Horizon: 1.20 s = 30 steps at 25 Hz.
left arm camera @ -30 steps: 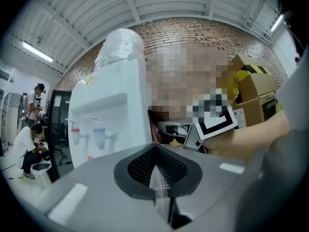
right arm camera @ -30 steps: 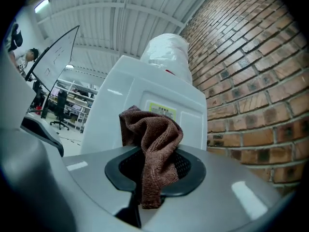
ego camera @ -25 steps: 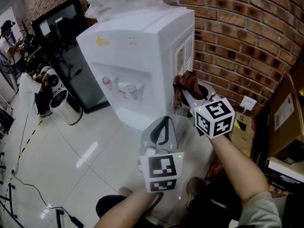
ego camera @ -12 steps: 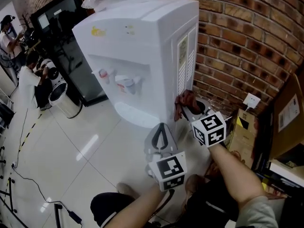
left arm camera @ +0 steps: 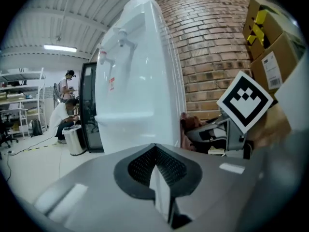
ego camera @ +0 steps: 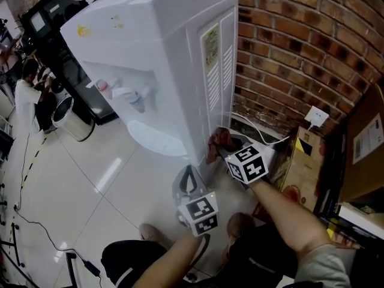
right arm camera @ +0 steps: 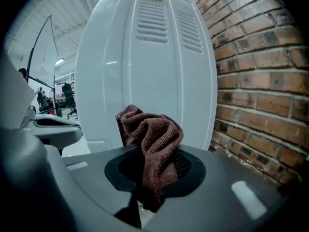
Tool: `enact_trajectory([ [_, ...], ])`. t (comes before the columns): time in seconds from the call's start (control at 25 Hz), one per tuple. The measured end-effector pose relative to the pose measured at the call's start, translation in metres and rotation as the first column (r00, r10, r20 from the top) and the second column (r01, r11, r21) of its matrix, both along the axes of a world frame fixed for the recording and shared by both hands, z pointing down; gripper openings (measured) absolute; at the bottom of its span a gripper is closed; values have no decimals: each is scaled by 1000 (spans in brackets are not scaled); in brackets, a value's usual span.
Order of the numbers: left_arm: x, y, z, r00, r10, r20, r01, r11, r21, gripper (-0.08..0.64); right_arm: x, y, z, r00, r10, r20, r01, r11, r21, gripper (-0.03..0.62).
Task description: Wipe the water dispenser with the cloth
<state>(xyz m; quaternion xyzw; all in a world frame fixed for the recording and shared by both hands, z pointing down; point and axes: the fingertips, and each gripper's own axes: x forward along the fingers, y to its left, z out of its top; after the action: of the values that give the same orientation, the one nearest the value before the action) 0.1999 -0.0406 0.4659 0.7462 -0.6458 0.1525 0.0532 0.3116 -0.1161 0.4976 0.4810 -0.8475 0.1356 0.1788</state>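
Right gripper view: what do the fingers have?

The right gripper (right arm camera: 154, 170) is clenched on the cloth (right arm camera: 153, 138), a brown knitted rag bunched up above the pads, with one end hanging below them.

And where is that cloth against the water dispenser (right arm camera: 145, 66)?

From the head view, the cloth (ego camera: 219, 140) is at the low part of the dispenser's (ego camera: 174, 47) vented side panel, near its front corner. It looks to be touching the white wall, though contact is hard to confirm. The right gripper (ego camera: 225, 153) comes in from the brick wall (ego camera: 300, 59) side.

What about the other one?

The left gripper (ego camera: 188, 181) hangs lower, over the floor (ego camera: 90, 179) just in front of the dispenser and apart from it. In the left gripper view its fingers (left arm camera: 166, 170) are pressed together with nothing between them.

Anything else around?

A cardboard box (ego camera: 362, 141) stands by the wall to the right. A metal bin (ego camera: 71, 120) and a person (ego camera: 27, 101) are at the far left.
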Motion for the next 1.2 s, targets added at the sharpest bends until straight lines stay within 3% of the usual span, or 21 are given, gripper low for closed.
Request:
enact_trajectory([
  [0.16,-3,-4,42,1000,-16,-5,16,996,-93,0,0,0,51,999,-23,-34,20,995,-101,94],
  [0.4,-12,-7,101,998,-63,3,62,972,-227,0,-7,8,131,998,-45,-43,33,969,-246,94],
  [0.68,-10,-6,149,998,-53,42,63,949,-309,0,-18,20,212,998,-32,-50,11,928,-373,94],
  [0.8,-4,-2,165,998,-8,61,28,943,-333,0,-22,27,236,998,-46,-52,20,912,-410,95],
  [1.0,7,8,168,997,37,67,-11,935,-353,0,-18,23,223,997,-49,-62,22,926,-377,97],
  [1.2,28,7,117,998,66,25,-57,961,-269,0,-1,15,145,999,-40,-37,30,972,-232,98],
])
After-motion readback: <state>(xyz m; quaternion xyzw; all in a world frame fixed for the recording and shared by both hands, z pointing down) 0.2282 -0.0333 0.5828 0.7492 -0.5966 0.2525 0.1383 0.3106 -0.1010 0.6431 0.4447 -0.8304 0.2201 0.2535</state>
